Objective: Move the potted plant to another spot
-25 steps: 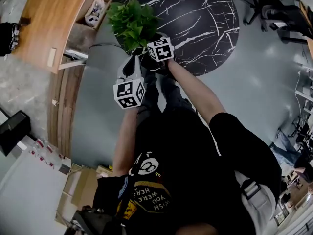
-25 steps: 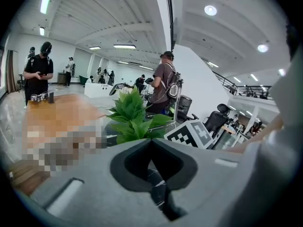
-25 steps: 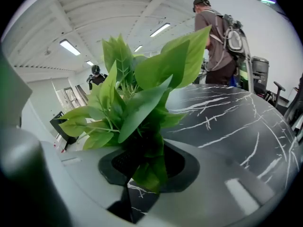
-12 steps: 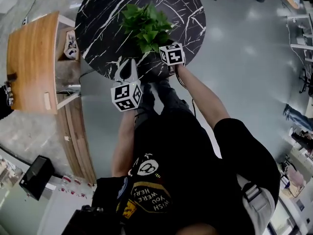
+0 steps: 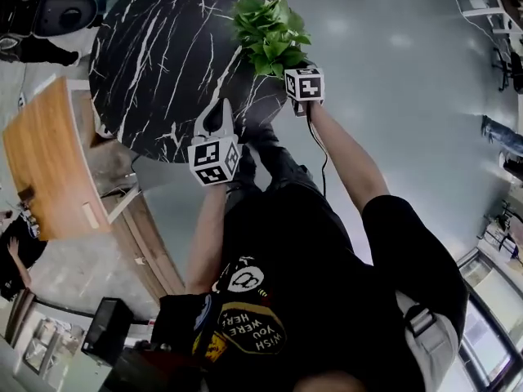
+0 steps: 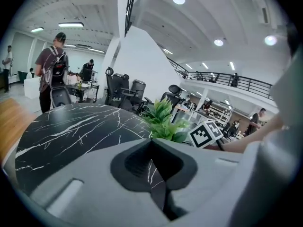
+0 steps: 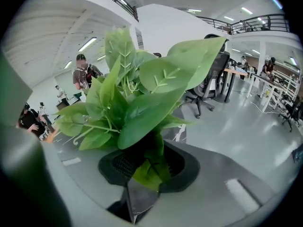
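Observation:
The potted plant, a bunch of broad green leaves, hangs over the right rim of the round black marble table. My right gripper is shut on it from below; its marker cube shows just under the leaves. In the right gripper view the leaves fill the hollow between the jaws of the right gripper, and the pot is hidden. My left gripper stands apart to the left over the table's near edge, jaws together and empty. The left gripper looks toward the plant.
A wooden desk stands left of the table. Office chairs and a person with a backpack are beyond the table's far side. Grey floor lies to the right, with more desks and chairs further off.
Both grippers have swung along the table's near rim. The plant, still held, has gone from the table's left edge to its right edge. The left gripper followed, still empty.

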Motion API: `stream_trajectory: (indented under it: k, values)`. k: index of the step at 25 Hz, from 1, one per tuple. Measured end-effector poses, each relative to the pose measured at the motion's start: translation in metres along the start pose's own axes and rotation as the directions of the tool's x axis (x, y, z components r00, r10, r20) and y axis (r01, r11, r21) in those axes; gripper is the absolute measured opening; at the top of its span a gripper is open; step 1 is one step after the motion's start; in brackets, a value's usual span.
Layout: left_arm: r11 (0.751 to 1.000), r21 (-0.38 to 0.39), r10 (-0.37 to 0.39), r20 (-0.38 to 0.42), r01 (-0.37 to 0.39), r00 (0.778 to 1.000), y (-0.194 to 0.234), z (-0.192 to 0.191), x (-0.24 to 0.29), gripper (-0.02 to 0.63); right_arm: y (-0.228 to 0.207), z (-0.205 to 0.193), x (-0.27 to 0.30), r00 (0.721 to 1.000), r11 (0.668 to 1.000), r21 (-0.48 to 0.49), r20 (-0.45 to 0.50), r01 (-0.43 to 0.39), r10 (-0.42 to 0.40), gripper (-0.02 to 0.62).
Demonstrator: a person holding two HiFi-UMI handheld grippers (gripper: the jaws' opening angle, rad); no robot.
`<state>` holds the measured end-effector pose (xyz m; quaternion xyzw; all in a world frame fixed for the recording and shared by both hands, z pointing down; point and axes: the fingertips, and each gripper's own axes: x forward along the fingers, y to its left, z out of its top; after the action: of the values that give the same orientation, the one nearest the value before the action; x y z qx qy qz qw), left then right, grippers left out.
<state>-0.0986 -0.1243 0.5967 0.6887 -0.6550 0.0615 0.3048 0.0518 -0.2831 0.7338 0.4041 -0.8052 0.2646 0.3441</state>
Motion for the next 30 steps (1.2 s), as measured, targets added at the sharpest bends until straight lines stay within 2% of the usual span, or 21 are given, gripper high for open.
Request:
stream_trajectory:
  k: [2, 8, 18, 30]
  values:
    - [1.0, 0.012, -0.022, -0.011, 0.022, 1.0, -0.008, 0.0, 0.008, 0.005, -0.009, 0.0, -0.002, 1.0, 1.0, 0.014, 0.008, 0.008, -0.008, 0.104]
    - [0.998, 0.025, -0.056, -0.034, 0.057, 0.998, -0.019, -0.002, 0.016, 0.005, -0.004, 0.003, -0.006, 0.998, 0.999, 0.035, 0.053, -0.039, 0.037, 0.137]
    - [0.998, 0.026, -0.059, -0.04, 0.06, 0.997, -0.019, -0.009, 0.012, 0.005, -0.002, 0.007, -0.017, 0.993, 0.996, 0.057, 0.104, -0.066, 0.06, 0.157]
    - [0.997, 0.028, -0.067, -0.047, 0.069, 0.997, -0.022, -0.016, 0.007, 0.005, 0.005, -0.002, -0.02, 0.992, 0.998, 0.019, 0.115, -0.059, 0.056, 0.152]
